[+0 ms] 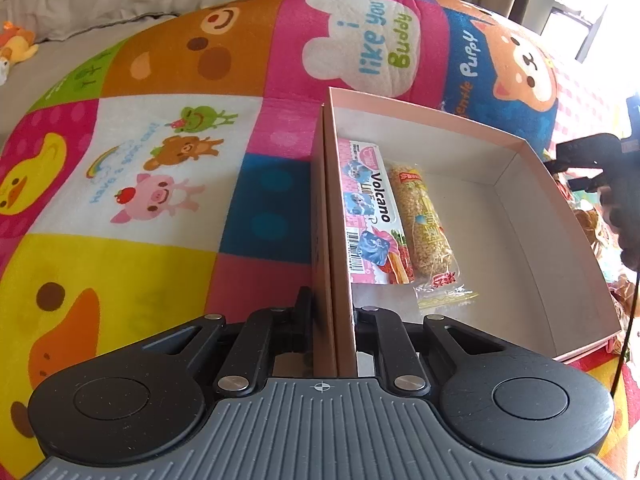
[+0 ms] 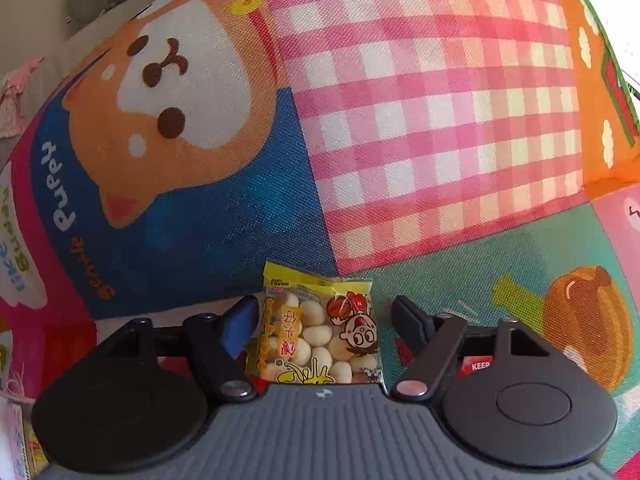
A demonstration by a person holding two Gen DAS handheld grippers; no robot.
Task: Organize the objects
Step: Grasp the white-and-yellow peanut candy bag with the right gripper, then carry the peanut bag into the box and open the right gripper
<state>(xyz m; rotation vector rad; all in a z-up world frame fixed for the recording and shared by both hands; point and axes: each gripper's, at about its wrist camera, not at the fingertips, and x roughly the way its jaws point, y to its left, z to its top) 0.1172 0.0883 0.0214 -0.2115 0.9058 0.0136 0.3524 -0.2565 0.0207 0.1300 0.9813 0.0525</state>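
A pink cardboard box [image 1: 568, 240] lies open on a colourful cartoon play mat [image 1: 160, 160]. My left gripper [image 1: 334, 312] is shut on the box's near left wall. Inside the box lie a pink "Volcano" snack pack [image 1: 370, 208] and a clear-wrapped puffed rice bar [image 1: 424, 220]. In the right wrist view, my right gripper [image 2: 324, 316] is open, its fingers on either side of a yellow packet of small round biscuits [image 2: 316, 336] lying on the mat [image 2: 420, 100]. The right gripper also shows at the right edge of the left wrist view [image 1: 592, 168].
More wrapped snacks [image 1: 600, 224] lie on the mat beyond the box's right wall. A grey sofa with soft toys [image 1: 16, 44] lies behind the mat. Snack pack edges [image 2: 20, 444] show at the lower left of the right wrist view.
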